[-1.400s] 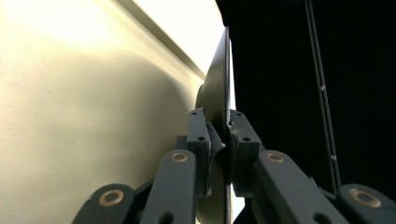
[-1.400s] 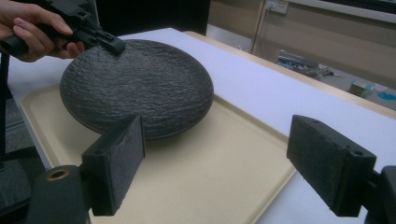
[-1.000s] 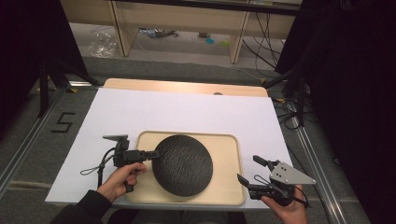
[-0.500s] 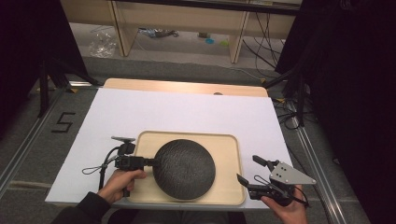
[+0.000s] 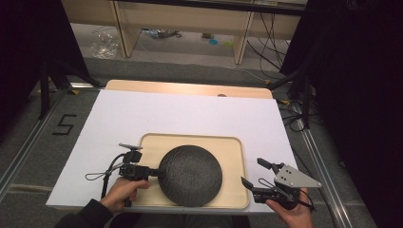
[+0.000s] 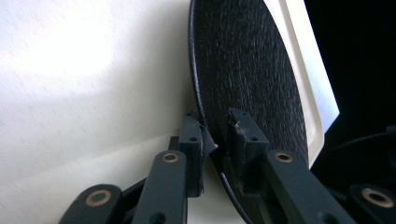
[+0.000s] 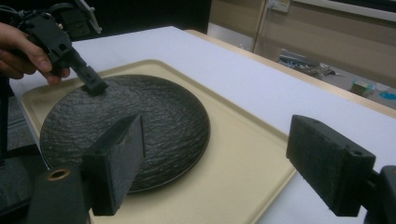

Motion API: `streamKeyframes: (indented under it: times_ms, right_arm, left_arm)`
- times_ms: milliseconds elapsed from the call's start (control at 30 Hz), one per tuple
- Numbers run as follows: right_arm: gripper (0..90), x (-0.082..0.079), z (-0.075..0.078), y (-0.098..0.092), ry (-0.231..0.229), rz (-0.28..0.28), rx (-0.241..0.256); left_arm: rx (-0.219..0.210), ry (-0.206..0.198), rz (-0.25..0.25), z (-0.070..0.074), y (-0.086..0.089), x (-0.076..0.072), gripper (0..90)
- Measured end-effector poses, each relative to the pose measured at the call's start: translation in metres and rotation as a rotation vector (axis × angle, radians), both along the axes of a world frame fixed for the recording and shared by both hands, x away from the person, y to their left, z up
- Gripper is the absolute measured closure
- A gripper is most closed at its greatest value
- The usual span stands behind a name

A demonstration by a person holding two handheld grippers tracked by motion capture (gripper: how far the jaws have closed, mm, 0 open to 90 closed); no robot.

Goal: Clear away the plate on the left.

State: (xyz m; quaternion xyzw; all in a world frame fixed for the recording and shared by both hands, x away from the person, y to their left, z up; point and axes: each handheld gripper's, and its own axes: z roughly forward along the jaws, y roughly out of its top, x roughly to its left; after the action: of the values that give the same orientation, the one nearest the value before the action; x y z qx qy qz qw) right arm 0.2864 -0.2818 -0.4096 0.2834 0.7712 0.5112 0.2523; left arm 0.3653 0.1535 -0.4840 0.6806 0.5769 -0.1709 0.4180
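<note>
A round black textured plate (image 5: 190, 175) lies on a cream tray (image 5: 235, 147) near the table's front edge. My left gripper (image 5: 159, 173) is shut on the plate's left rim. In the left gripper view its jaws (image 6: 217, 135) pinch the thin rim of the plate (image 6: 247, 70) from both sides, with the tray's edge (image 6: 308, 79) behind. My right gripper (image 5: 253, 172) stands open just off the tray's right side, holding nothing. The right gripper view (image 7: 222, 163) looks across the tray (image 7: 243, 158) to the plate (image 7: 140, 116) and the left gripper (image 7: 93, 86).
A white sheet (image 5: 190, 114) covers the table, with a wooden strip (image 5: 190, 88) at the far edge. A "5" mark (image 5: 63, 124) is on the floor to the left. Cables (image 5: 294, 118) lie on the floor at the right.
The left gripper and the plate it holds have shifted slightly right and toward the front edge over the tray. The right gripper has stayed still and open.
</note>
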Motion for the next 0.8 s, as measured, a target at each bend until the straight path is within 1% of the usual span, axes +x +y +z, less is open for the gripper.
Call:
streamKeyframes:
  times_ms: [33,67,100,133,167,200,233,267,300,333,367,433,500,533,567,600,633,667,700,767,800]
  right_arm:
    - [20.7,0.000,0.000,0.000,0.004,-0.001,-0.004]
    - [20.7,0.000,0.000,0.000,0.005,-0.003,-0.006]
    - [20.7,0.000,0.000,0.001,-0.004,-0.006,0.001]
    - [20.7,0.000,0.000,0.000,-0.004,-0.002,0.003]
    - [20.7,0.000,0.000,0.001,-0.005,-0.001,0.003]
    - [20.7,0.000,0.000,0.001,-0.004,-0.003,0.002]
    - [20.7,0.000,-0.001,0.001,-0.002,-0.004,-0.003]
    - [20.7,0.000,0.000,0.001,-0.001,-0.004,-0.003]
    - [20.7,0.000,0.000,0.001,-0.004,-0.003,0.001]
    - [20.8,0.000,0.000,0.001,-0.007,-0.005,0.004]
    - [20.7,0.000,0.000,0.001,-0.004,-0.002,0.001]
    - [20.7,0.000,-0.001,0.000,0.003,0.000,-0.006]
    - [20.7,0.000,0.000,0.000,-0.004,-0.004,0.002]
    - [20.7,0.000,0.000,0.000,-0.008,-0.003,0.003]
    - [20.7,0.000,0.000,0.000,-0.002,0.000,0.001]
    - [20.7,0.000,-0.001,0.000,0.005,-0.002,-0.006]
    - [20.7,0.000,-0.001,0.000,0.006,-0.005,-0.007]
    - [20.7,0.000,0.000,-0.001,0.008,-0.003,-0.001]
    - [20.7,0.000,0.000,-0.001,0.003,-0.002,0.001]
    - [20.7,0.001,-0.001,-0.001,-0.003,-0.002,0.005]
    - [20.7,0.002,-0.002,-0.001,0.005,-0.004,-0.005]
  left_arm:
    - [0.003,0.015,0.006,0.000,-0.001,-0.002,75.2]
    - [0.011,0.014,0.001,0.000,-0.001,-0.003,74.7]
    - [0.025,0.012,-0.001,0.000,-0.001,-0.005,74.2]
    - [0.057,-0.030,-0.034,0.000,0.001,-0.004,74.1]
    - [0.088,-0.054,-0.048,0.000,0.002,-0.004,73.1]
    - [0.127,-0.068,-0.067,0.000,0.003,-0.005,72.9]
    - [0.131,-0.080,-0.075,0.001,0.004,-0.005,73.1]
    - [0.121,-0.068,-0.047,0.002,0.003,-0.005,73.5]
    - [0.131,-0.074,-0.068,0.002,0.005,-0.005,73.7]
    - [0.124,-0.073,-0.044,0.003,0.003,-0.006,72.6]
    - [0.121,-0.078,-0.056,0.003,0.003,-0.005,70.8]
    - [0.131,-0.088,-0.062,0.004,0.002,-0.006,68.5]
    - [0.140,-0.095,-0.079,0.005,0.002,-0.005,65.8]
    - [0.156,-0.101,-0.081,0.007,0.001,-0.005,64.6]
    - [0.161,-0.117,-0.063,0.008,-0.001,-0.006,63.5]
    - [0.170,-0.132,-0.072,0.010,0.000,-0.006,62.5]
    - [0.154,-0.138,-0.050,0.011,-0.001,-0.007,61.9]
    - [0.154,-0.138,-0.072,0.012,0.001,-0.006,60.7]
    - [0.146,-0.143,-0.062,0.013,0.000,-0.006,60.0]
    - [0.156,-0.150,-0.057,0.014,-0.001,-0.006,58.5]
    - [0.166,-0.149,-0.062,0.015,-0.002,-0.006,56.9]
